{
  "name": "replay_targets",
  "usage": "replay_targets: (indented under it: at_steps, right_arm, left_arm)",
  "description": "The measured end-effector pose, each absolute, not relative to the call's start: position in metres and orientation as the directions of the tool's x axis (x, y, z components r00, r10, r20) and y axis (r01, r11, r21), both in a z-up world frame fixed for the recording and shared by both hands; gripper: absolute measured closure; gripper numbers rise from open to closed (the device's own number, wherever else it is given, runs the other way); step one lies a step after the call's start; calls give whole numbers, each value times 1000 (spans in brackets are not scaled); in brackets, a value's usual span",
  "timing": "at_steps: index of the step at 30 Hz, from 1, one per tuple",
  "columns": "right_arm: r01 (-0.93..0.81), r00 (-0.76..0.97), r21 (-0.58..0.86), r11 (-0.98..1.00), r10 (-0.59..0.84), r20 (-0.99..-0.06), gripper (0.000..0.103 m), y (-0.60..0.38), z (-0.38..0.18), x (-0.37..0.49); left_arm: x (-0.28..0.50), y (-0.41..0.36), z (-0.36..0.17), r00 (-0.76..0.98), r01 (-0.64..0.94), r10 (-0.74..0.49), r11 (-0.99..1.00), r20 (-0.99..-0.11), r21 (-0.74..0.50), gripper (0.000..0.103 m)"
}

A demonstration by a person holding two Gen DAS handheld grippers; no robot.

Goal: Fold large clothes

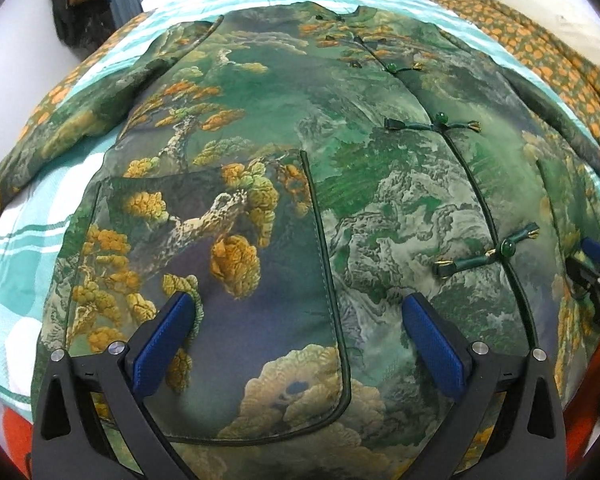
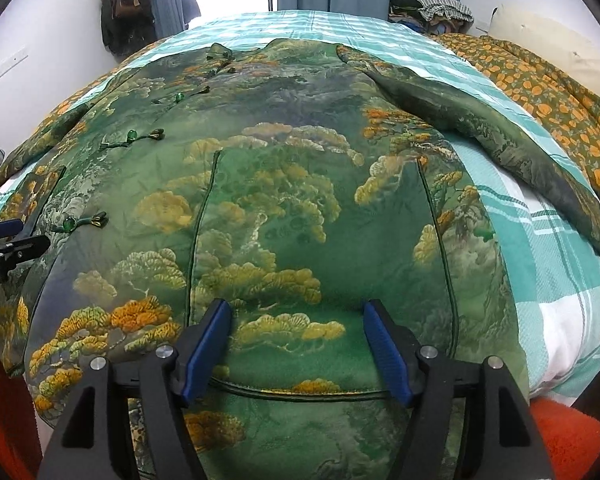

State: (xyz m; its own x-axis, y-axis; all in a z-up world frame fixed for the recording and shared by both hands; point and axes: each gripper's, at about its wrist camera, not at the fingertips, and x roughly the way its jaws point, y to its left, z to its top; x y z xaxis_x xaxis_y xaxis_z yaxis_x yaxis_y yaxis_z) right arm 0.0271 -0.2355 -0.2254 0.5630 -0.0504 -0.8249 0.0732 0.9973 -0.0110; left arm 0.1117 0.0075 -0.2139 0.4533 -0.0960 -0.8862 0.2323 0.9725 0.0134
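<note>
Left wrist view first: my left gripper (image 1: 300,320) hangs just over the near hem of the jacket (image 1: 300,140), jaws spread wide with only cloth showing between the blue pads, nothing pinched. Below it lies the left patch pocket (image 1: 228,300), its dark piping curving round the bottom corner. On the right wrist view, my right gripper (image 2: 298,344) stands the same way above the right patch pocket (image 2: 320,260), jaws apart and empty, a little narrower than the left pair. Each tool shows at the edge of the other's view, so the two are side by side along the hem.

Further out, the jacket lies front up and flat on the checked teal bedspread (image 2: 540,240), fastened down the middle by frog buttons (image 1: 504,248). Both sleeves are spread out to the sides: one sleeve (image 2: 500,148) angles off over the bedspread, and the collar sits at the far end. Beyond that, an orange-patterned quilt (image 2: 560,92) is bunched by the wall.

I judge this to be the very start of the fold: garment laid out, nothing folded yet. Next I would need to lower both tools onto the hem, get a pad under the edge, close on the fabric, and lift evenly toward the collar, or else shift outward to take a sleeve in first.
</note>
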Motion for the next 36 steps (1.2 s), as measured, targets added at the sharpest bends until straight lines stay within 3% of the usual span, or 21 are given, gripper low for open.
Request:
replay_targets:
  at_steps: [31, 36]
  right_arm:
    - [73, 562, -27, 997, -63, -824, 32, -233, -227, 28]
    - [141, 618, 105, 984, -5, -786, 32, -260, -200, 19]
  left_arm:
    - [111, 6, -214, 456, 267, -97, 963, -885, 32, 0]
    - [104, 14, -197, 472, 263, -169, 964, -865, -45, 1]
